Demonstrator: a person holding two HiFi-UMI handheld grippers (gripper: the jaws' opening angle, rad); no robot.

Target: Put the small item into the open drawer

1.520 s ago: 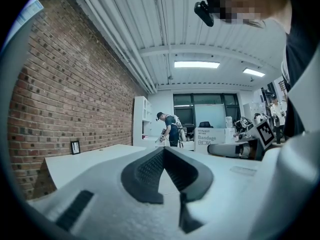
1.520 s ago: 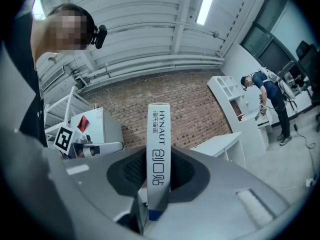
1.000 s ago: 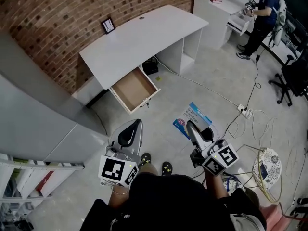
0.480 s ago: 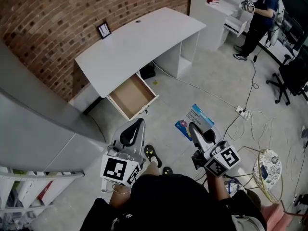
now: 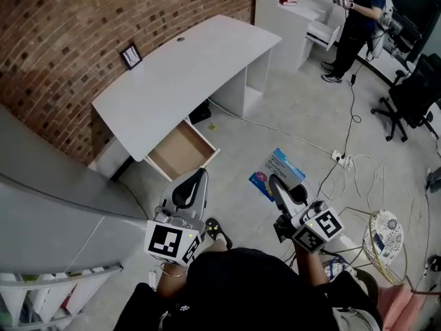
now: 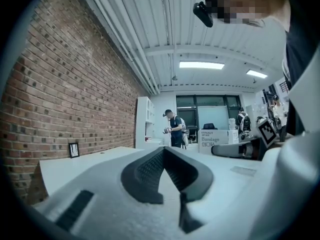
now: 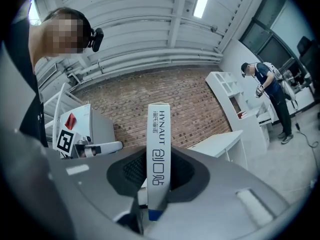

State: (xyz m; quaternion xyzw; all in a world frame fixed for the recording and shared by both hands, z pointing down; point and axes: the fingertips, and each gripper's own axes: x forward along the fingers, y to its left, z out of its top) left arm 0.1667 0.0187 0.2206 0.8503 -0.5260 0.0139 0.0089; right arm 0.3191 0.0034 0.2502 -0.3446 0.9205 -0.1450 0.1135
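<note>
The bandage box (image 7: 159, 149) looks like light, stiff cardboard that could crush if pinched hard, so its broad flat faces are the place to grip. The right hand-held gripper (image 7: 159, 181) clamps those faces with its jaws half closed, well apart from the open drawer (image 5: 178, 152) under the desk (image 5: 179, 81). The left hand-held gripper (image 6: 163, 151) seems closed at the tips and empty.

Brick wall (image 5: 62, 40): rough red-brown brick, matt.
Desk (image 5: 186, 67): smooth white top, matt.
Drawer (image 5: 180, 150): pale wood-like inside, white front.
Floor (image 5: 289, 123): grey concrete, dull, slightly stained.
Bandage box (image 7: 159, 149): smooth white card, light sheen.
Left gripper (image 6: 163, 156): grainy matt grey plastic; black ribbed pads.
Right gripper (image 7: 156, 176): same matt grey plastic, black ribbed pads.
</note>
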